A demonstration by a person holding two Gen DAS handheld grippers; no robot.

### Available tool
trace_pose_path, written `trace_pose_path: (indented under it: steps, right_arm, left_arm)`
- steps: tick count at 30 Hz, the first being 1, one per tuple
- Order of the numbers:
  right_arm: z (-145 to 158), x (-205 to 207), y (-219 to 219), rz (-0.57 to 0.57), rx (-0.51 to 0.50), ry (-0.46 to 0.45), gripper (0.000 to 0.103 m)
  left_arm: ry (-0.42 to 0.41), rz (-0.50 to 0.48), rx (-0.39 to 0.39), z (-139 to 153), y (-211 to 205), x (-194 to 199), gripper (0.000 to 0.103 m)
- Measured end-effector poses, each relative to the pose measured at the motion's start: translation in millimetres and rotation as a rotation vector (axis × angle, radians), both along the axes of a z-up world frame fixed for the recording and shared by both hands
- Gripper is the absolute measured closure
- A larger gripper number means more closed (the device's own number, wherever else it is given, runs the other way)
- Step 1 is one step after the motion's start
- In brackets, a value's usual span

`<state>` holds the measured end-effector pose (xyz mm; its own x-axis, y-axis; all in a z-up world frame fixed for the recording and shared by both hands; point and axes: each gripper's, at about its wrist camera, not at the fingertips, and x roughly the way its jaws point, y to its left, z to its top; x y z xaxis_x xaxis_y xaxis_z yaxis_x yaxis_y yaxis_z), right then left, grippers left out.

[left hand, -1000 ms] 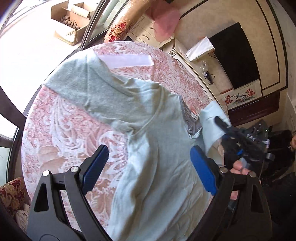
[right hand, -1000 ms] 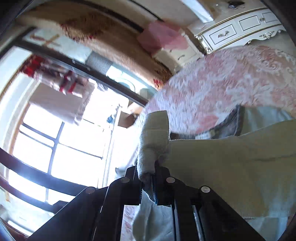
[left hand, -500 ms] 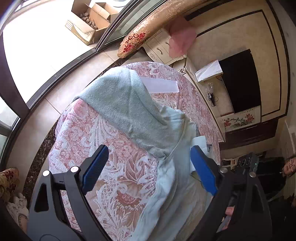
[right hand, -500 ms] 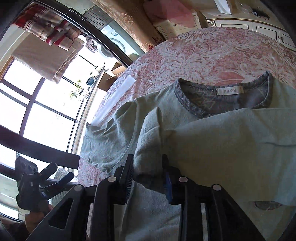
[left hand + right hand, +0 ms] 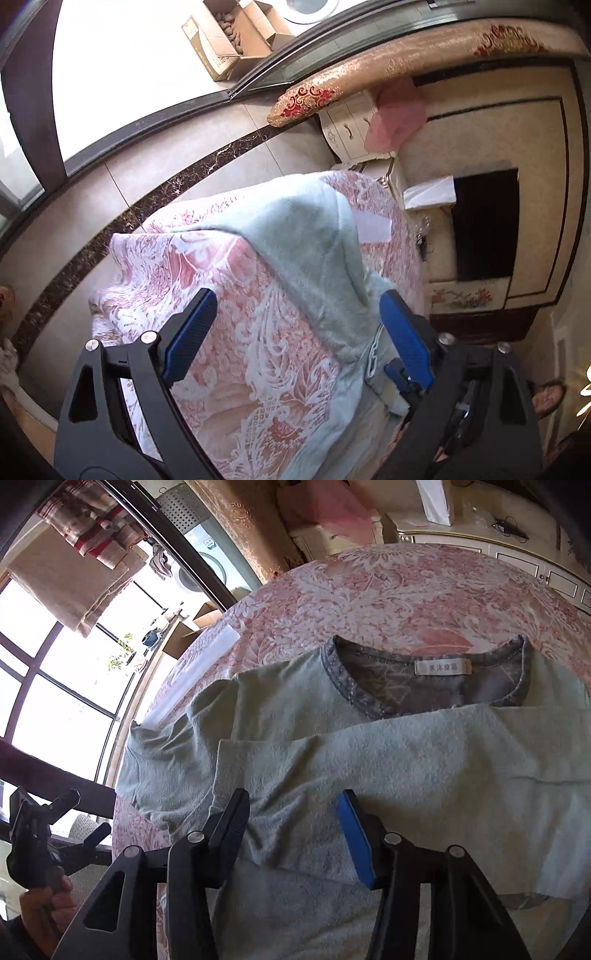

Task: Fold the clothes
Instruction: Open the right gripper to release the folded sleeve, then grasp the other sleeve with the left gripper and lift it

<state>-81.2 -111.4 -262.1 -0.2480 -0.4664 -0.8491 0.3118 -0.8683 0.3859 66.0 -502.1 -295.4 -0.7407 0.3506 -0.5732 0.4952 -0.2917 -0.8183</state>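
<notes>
Between the spread fingers of the right gripper (image 5: 293,836) lies the pale green shirt (image 5: 388,768), spread flat on the bench (image 5: 388,590) with its pink and white patterned cloth. Neither finger touches the fabric as far as the view shows; both hang just above a folded-over layer whose edge runs across the shirt ahead of the fingertips. Beyond that fold, further from the fingers, sits the grey collar (image 5: 343,686) with a white label (image 5: 441,667). One sleeve (image 5: 159,760) reaches out to the left of the fingers toward the bench edge, near a white strip (image 5: 195,672).

From the left gripper (image 5: 297,339), its blue-padded fingers also wide apart and holding nothing, the shirt (image 5: 314,251) drapes over the bench (image 5: 229,369) ahead and to the right of the fingers. The right-hand finger (image 5: 404,339) stands just beside the shirt's edge.
</notes>
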Motion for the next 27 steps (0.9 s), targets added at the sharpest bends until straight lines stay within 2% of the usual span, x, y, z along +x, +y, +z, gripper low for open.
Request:
trace_pose_path:
  steps: [1, 6, 9, 13, 16, 19, 27]
  right_arm:
    - [4, -1, 2, -0.002, -0.013, -0.007, 0.051]
    - [47, 11, 21, -0.015, -0.069, 0.053, 0.051]
    - [69, 25, 27, 0.002, -0.06, 0.065, 0.051]
    - [98, 47, 14, 0.075, -0.011, 0.129, 0.051]
    - [119, 59, -5, 0.133, 0.007, 0.186, 0.051]
    - [130, 65, -30, 0.196, 0.026, 0.213, 0.051]
    - [128, 79, -74, 0.305, 0.066, 0.198, 0.051]
  left_arm:
    - [0.021, 0.045, 0.078, -10, -12, 2, 0.012]
    - [0.087, 0.264, 0.364, -65, -54, 14, 0.012]
    - [0.075, 0.328, 0.484, -95, -61, 17, 0.012]
    - [0.074, 0.326, 0.649, -127, -56, 12, 0.011]
    - [0.046, 0.294, 0.723, -142, -49, 5, 0.011]
    - [0.065, 0.286, 0.769, -148, -45, -3, 0.011]
    - [0.077, 0.294, 0.806, -158, -42, -25, 0.011]
